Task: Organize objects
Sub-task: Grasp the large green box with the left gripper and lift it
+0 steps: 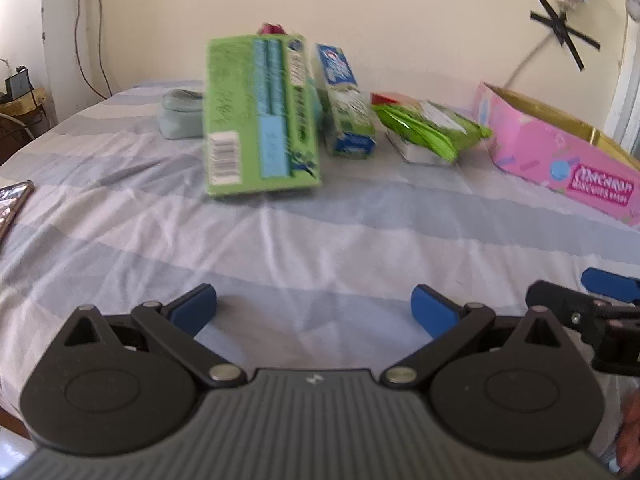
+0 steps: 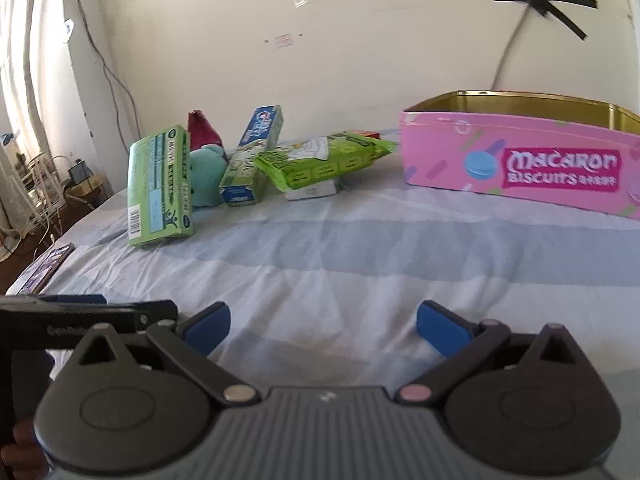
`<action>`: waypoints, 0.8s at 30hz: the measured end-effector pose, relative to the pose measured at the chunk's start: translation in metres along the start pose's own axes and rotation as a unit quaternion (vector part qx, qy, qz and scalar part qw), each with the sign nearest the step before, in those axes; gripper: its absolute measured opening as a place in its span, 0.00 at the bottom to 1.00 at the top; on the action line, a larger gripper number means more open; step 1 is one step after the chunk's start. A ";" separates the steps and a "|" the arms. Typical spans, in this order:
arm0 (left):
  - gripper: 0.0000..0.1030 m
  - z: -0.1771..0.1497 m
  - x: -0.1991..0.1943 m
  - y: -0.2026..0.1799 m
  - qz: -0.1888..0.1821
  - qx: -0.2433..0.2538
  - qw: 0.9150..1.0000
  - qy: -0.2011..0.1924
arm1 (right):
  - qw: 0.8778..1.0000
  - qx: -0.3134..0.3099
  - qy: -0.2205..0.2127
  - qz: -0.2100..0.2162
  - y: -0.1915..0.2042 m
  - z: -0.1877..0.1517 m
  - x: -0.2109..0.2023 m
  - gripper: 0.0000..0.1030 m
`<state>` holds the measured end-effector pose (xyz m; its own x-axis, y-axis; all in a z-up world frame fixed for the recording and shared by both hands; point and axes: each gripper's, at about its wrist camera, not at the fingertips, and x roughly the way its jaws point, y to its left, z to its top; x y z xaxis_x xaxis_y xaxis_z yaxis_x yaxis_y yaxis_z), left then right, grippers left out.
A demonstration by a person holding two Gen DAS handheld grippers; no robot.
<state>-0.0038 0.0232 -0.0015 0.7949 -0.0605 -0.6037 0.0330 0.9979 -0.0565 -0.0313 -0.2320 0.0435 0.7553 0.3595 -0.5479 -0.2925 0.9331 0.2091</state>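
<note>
Two green boxes [image 2: 160, 188] beside teal plush [image 2: 208, 176], near pink tin [image 2: 520, 168].

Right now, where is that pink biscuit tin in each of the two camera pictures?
Left wrist view: the pink macaron biscuit tin sits at the far right edge, on the striped bedsheet, partly cut off.
Right wrist view: the tin fills the upper right, open, gold inside.
Shared landmark: the black tape cross on the wall above it.

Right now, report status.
Left gripper and right gripper open, empty. Green box and toothpaste box untouched, pink tin open. Path clear.
</note>
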 end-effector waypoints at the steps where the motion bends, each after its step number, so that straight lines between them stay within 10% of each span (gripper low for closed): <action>1: 1.00 0.002 0.000 0.006 0.002 -0.003 1.000 -0.008 | 1.000 -0.005 -0.002 0.006 0.002 0.003 0.001 1.00; 16: 1.00 0.067 0.014 0.079 -0.071 -0.054 0.991 -0.097 | 0.976 -0.190 0.038 0.101 0.105 0.062 0.087 0.74; 24: 0.65 0.077 0.054 0.078 -0.123 -0.077 0.988 -0.043 | 0.963 -0.215 0.077 0.144 0.134 0.070 0.132 0.61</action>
<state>0.0886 0.0995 0.0223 0.8230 -0.2922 -0.4871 0.1444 0.9370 -0.3182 0.0701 -0.0591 0.0564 0.5198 0.5677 -0.6384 -0.7177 0.6956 0.0342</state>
